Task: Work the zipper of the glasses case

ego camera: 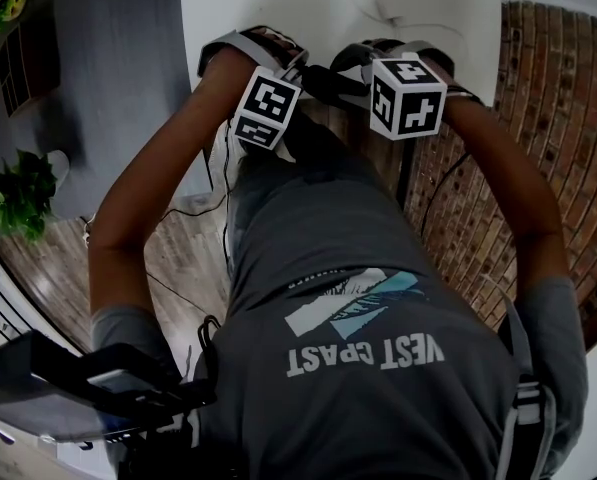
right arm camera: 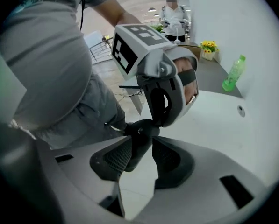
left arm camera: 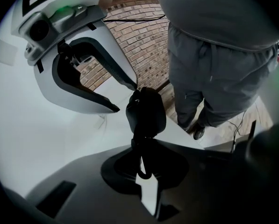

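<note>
The black glasses case [left arm camera: 146, 112] hangs just above the white table [left arm camera: 46, 139], close to its edge by my body. My left gripper [left arm camera: 141, 171] is shut on a thin black tab at the case's end, and the case sticks out beyond its tips. In the right gripper view the case [right arm camera: 138, 141] sits between the jaws of my right gripper [right arm camera: 146, 160]. It lies against the left pad [right arm camera: 113, 160], with a gap to the other pad, so that gripper is open. In the head view the case [ego camera: 328, 83] shows only as a dark shape between the two marker cubes.
A green bottle [right arm camera: 233, 73] and yellow flowers [right arm camera: 208, 46] stand at the table's far side. A person [right arm camera: 174, 17] stands in the background. Brick floor [ego camera: 548, 138] and cables lie below, and a potted plant [ego camera: 18, 193] is on the left.
</note>
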A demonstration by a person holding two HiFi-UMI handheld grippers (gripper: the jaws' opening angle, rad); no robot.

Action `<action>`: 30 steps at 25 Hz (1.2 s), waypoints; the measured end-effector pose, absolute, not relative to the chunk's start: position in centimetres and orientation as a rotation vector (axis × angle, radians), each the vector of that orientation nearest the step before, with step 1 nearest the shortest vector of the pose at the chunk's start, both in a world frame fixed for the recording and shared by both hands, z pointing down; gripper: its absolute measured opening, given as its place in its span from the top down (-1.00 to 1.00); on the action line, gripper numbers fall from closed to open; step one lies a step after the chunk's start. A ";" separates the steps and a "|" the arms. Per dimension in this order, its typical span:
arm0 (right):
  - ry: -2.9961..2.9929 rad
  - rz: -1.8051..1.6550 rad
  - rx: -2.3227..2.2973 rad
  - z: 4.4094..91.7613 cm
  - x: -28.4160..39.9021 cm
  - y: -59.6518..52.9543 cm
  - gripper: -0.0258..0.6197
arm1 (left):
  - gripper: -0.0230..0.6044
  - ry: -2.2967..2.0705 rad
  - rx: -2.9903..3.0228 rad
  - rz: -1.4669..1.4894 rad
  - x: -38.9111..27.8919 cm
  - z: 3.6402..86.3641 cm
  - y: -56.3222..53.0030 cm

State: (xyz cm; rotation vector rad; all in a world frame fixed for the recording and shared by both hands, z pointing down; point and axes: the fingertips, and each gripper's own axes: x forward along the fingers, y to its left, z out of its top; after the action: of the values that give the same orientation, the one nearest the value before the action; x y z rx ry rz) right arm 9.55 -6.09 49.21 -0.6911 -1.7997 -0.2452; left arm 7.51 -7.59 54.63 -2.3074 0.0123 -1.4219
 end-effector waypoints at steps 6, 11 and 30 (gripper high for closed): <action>-1.695 -0.473 -0.822 49.8 9.8 -6.1 0.52 | 0.86 0.015 -2.314 -1.417 7.6 54.7 -7.8; -1.654 -0.527 -0.873 50.2 9.8 -5.9 0.80 | 0.86 0.007 -2.298 -1.420 7.7 54.6 -8.0; -1.715 -0.258 -0.810 50.1 9.5 -5.8 0.94 | 0.86 -0.002 -2.344 -1.434 7.3 55.5 -8.2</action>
State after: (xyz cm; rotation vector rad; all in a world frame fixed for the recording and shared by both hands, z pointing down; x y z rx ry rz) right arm 9.45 -5.77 50.07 -0.8102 -1.7149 -0.2585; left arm 7.35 -8.18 55.50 -2.3443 -0.0020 -1.4341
